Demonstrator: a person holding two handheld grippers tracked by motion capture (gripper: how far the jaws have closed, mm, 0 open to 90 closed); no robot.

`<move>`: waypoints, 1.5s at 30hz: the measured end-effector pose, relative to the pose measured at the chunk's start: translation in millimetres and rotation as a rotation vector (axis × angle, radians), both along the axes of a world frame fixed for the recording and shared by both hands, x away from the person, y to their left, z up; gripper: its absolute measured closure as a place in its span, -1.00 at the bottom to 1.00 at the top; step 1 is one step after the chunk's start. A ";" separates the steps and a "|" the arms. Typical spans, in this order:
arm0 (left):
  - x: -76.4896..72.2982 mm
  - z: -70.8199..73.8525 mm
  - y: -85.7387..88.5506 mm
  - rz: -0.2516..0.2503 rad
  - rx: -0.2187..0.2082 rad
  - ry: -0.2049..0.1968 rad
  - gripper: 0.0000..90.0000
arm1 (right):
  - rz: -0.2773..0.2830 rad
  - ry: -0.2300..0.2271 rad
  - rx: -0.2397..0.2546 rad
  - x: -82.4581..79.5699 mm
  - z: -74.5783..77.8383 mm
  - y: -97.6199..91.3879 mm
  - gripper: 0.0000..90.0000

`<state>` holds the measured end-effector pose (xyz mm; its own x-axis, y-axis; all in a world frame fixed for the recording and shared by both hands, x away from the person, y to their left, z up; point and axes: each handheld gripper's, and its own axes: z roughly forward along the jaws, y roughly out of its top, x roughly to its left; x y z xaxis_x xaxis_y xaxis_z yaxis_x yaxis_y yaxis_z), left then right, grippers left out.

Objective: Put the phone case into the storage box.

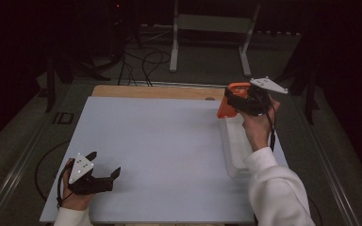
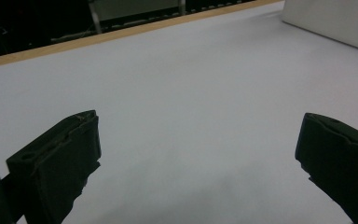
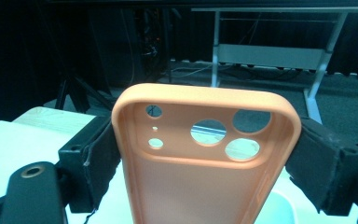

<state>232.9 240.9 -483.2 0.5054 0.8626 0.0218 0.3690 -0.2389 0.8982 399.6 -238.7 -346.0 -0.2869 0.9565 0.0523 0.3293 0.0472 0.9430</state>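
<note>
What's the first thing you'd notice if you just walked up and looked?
The bright orange phone case, pinched between the right gripper jaws and held up above a clear plastic bin at the table's right edge. The left gripper rests open on the white table, near its front left corner.

Orange phone case (image 3: 205,158): lower part cut off by frame bottom. Clear bin (image 1: 235,146): near end hidden behind sleeve (image 1: 275,188).

White table (image 1: 160,141); clear bin (image 1: 235,146) at right edge.
</note>
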 end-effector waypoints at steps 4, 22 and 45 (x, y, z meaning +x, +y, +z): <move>0.1 -0.2 0.0 0.000 0.001 0.002 -0.98 | -0.008 0.002 -0.005 1.4 -1.2 -1.6 -0.63; 0.4 -0.9 -0.4 -0.001 -0.002 0.004 -0.98 | -0.063 0.015 -0.021 10.0 -7.3 -8.3 -0.64; 0.1 -0.2 -0.4 -0.001 0.000 0.001 -0.98 | -0.125 0.026 -0.039 20.5 -14.3 -16.6 -0.64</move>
<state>233.0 240.5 -483.4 0.5067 0.8619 0.0210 0.3696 -0.2392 0.8979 420.1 -255.3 -360.4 -0.1642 0.9862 0.0200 0.3596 0.0409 0.9322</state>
